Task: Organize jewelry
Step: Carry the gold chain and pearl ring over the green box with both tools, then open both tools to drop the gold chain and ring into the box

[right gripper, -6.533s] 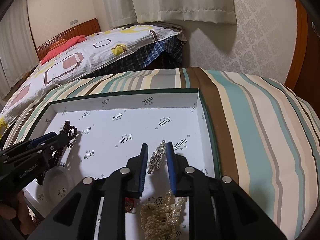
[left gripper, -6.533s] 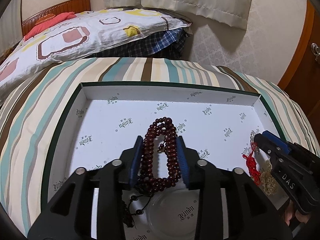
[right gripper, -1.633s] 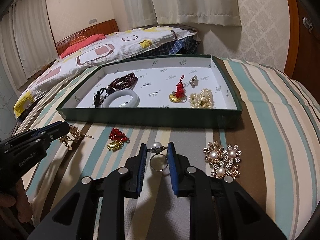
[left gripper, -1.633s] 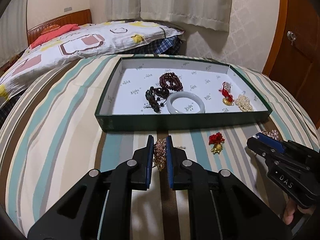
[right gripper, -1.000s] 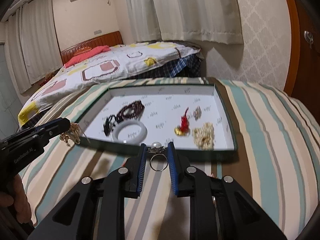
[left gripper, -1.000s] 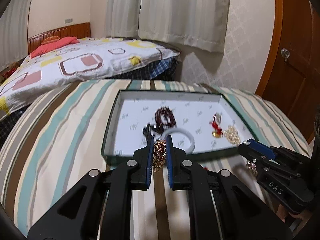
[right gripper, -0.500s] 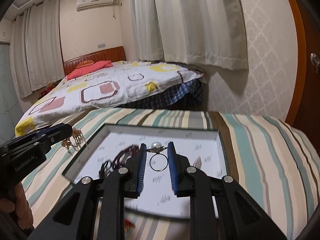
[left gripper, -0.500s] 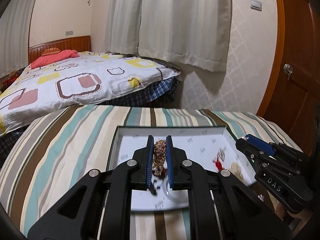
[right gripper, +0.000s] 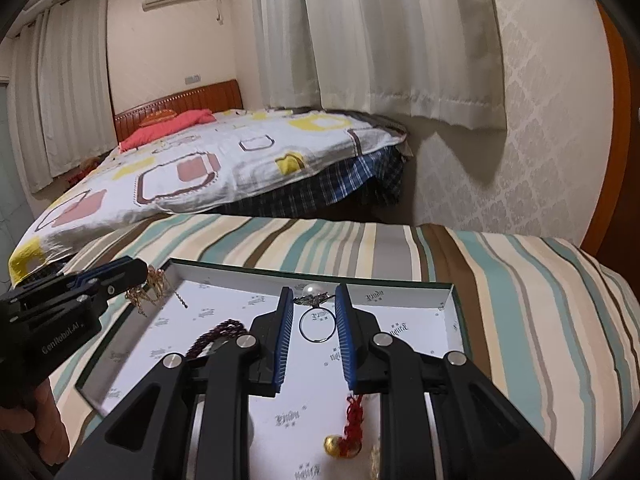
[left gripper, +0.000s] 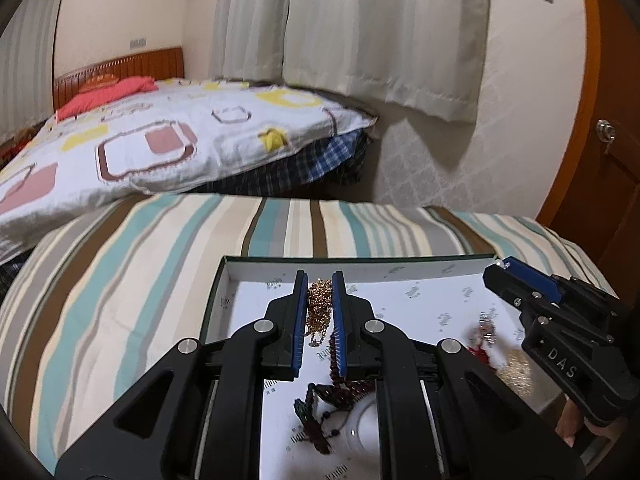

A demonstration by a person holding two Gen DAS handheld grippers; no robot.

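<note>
My left gripper is shut on a gold chain bracelet and holds it over the far left part of the green-rimmed white tray. It also shows in the right wrist view, the chain dangling. My right gripper is shut on a pearl ring above the tray's far middle. The right gripper shows in the left wrist view.
In the tray lie dark red beads, a white bangle, a dark beaded bracelet, a red knot charm with gold piece and a sparkly piece. The tray sits on a striped cover. A bed stands behind.
Both grippers have carried their pieces forward and lower over the tray. The tray now looms larger beneath both.
</note>
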